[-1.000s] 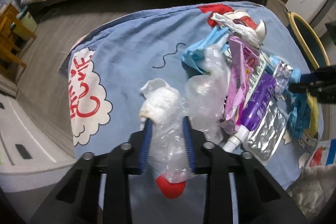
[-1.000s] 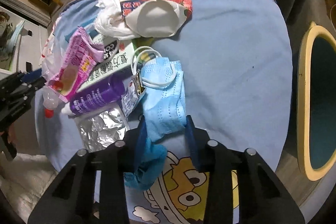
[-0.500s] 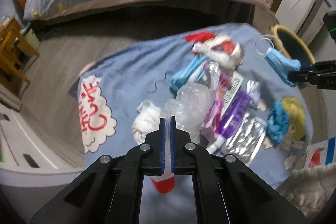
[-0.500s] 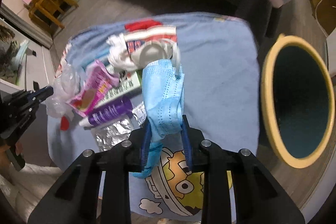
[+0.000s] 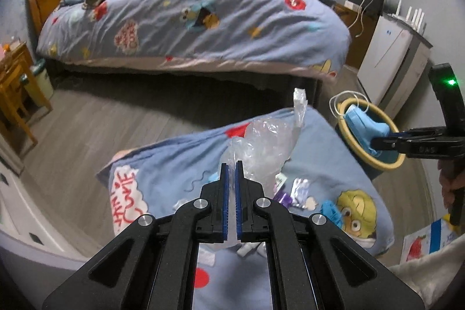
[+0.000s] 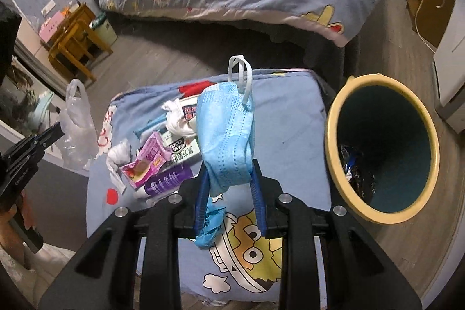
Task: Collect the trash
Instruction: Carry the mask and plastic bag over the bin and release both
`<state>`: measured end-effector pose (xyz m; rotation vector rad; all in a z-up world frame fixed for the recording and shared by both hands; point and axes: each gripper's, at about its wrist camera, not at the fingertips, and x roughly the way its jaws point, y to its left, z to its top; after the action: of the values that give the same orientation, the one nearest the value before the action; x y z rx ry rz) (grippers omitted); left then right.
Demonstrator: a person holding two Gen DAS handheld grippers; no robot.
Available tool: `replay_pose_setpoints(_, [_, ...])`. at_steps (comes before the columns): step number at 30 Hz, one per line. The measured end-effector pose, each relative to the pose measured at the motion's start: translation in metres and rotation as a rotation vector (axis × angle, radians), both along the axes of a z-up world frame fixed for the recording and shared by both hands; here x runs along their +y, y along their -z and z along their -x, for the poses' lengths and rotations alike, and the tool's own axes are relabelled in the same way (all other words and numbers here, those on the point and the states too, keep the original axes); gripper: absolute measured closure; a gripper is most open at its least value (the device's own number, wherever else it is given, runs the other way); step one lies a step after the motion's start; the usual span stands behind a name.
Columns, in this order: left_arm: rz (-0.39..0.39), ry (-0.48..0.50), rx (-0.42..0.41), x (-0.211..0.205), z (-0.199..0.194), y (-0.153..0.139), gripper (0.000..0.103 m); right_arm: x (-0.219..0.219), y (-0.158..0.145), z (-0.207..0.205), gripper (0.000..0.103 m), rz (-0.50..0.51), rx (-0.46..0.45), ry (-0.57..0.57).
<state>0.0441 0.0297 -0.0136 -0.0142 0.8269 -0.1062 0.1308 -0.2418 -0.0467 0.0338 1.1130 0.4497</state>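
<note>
My left gripper (image 5: 231, 173) is shut on a clear plastic bag (image 5: 263, 144) and holds it up above the blue cloth-covered stool (image 5: 162, 164). My right gripper (image 6: 229, 179) is shut on a blue face mask (image 6: 225, 135), lifted above the stool (image 6: 290, 141). In the left wrist view the mask (image 5: 363, 125) hangs in front of the yellow-rimmed bin (image 5: 386, 161). The bin (image 6: 380, 211) stands to the right of the stool, with some trash inside. On the stool lie a purple tube (image 6: 168, 180), a pink wrapper (image 6: 148, 161), a white tissue (image 6: 119, 153) and a blue scrap (image 6: 210, 225).
A bed with a blue cartoon quilt (image 5: 189, 16) stands behind the stool. A wooden chair (image 6: 75, 48) is at the left. A white appliance (image 5: 389, 63) stands at the right by the bin. The floor is grey wood.
Both grippers have closed on their items and risen well above the stool. The left took the plastic bag up; the right carried the mask up, toward the bin side.
</note>
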Motion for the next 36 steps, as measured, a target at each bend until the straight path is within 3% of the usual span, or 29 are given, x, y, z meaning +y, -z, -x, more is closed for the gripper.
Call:
replay_pose_setpoints(11, [0.004,0.067,-0.001,-0.043,-0.019,0.003,0.098,-0.014,0.021,-0.008,0.077,0.022,0.033,-0.021])
replay_pose_setpoints(19, [0.000,0.114,0.045,-0.076,-0.034,0.018,0.098,-0.029,0.029,-0.018,0.077,0.035,0.028,-0.028])
replay_pose_setpoints(27, [-0.006,0.117,0.085,-0.093,-0.045,0.034,0.098,-0.057,0.030,-0.033,0.077,0.029,0.008,0.022])
replay_pose_setpoints(36, [-0.026,0.165,0.108,-0.124,-0.070,0.049,0.098,-0.102,0.040,-0.062,0.077,0.085,-0.013,0.174])
